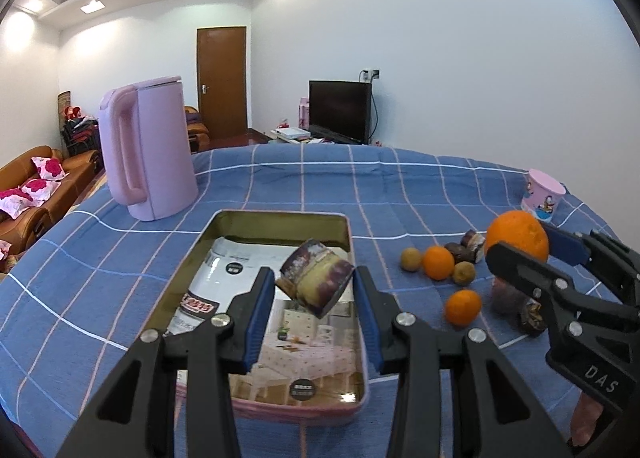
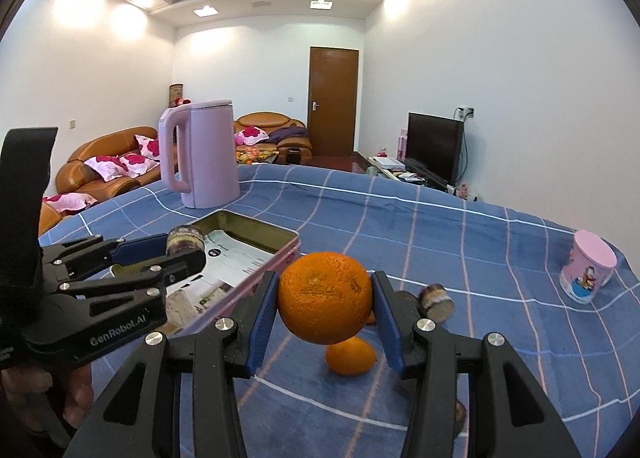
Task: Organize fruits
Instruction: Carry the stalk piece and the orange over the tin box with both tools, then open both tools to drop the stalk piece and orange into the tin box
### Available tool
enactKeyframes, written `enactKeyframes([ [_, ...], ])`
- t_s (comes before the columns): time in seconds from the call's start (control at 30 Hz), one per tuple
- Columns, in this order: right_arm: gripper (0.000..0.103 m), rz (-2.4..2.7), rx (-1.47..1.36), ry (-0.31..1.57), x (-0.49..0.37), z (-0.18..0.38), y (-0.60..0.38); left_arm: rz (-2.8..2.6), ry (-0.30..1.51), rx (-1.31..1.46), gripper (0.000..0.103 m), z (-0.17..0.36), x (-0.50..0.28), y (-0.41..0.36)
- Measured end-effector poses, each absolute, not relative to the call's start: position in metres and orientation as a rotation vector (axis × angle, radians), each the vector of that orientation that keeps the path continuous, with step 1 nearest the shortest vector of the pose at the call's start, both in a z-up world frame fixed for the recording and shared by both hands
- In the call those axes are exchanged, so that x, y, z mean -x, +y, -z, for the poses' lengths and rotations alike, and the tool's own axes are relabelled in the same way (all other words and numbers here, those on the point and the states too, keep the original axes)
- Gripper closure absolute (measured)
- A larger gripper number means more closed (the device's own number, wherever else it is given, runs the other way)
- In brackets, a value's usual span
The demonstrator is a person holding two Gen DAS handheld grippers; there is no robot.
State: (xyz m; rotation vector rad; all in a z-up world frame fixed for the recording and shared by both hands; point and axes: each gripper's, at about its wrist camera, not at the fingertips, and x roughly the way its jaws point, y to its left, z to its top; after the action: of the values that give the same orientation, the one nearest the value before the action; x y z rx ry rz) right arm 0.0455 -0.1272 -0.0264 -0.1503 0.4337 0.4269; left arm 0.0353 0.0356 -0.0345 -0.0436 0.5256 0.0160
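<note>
A: Surface status?
B: A blue checked cloth is covering the table (image 1: 120, 258); white walls are standing behind it. A smooth pink kettle (image 1: 150, 149) is sitting near the far left edge.
A: Grippers?
B: The left gripper (image 1: 315, 290) is clamping a brown-and-cream wrapped fruit (image 1: 316, 284) above the rectangular metal tin (image 1: 280, 217). The right gripper (image 2: 325, 310) is gripping a dimpled large orange (image 2: 325, 308) over the loose fruit pile (image 1: 448, 268), beside the tin's right rim.

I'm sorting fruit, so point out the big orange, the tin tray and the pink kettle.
big orange (image 2: 324, 298): right wrist view, front of its peel.
tin tray (image 1: 280, 214): left wrist view, far rim.
pink kettle (image 1: 160, 145): left wrist view, side of its body.
</note>
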Motion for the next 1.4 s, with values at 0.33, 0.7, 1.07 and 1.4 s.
enactKeyframes([
  [0.33, 0.055, -0.474, 0.171, 0.438, -0.06, 0.022, -0.098, -0.068, 0.536, 0.049, 0.061, 0.037, -0.046, 0.062],
  [0.7, 0.054, -0.529, 0.184, 0.464, -0.074, 0.027, -0.064, -0.109, 0.574, 0.025, 0.061, 0.044, -0.059, 0.082],
  [1.07, 0.054, -0.573, 0.207, 0.517, -0.092, 0.041, -0.037, -0.123, 0.622, 0.008, 0.061, 0.053, -0.073, 0.096],
  [1.4, 0.054, -0.61, 0.225, 0.614, -0.108, 0.061, -0.023, -0.132, 0.672, 0.007, 0.06, 0.064, -0.082, 0.102],
])
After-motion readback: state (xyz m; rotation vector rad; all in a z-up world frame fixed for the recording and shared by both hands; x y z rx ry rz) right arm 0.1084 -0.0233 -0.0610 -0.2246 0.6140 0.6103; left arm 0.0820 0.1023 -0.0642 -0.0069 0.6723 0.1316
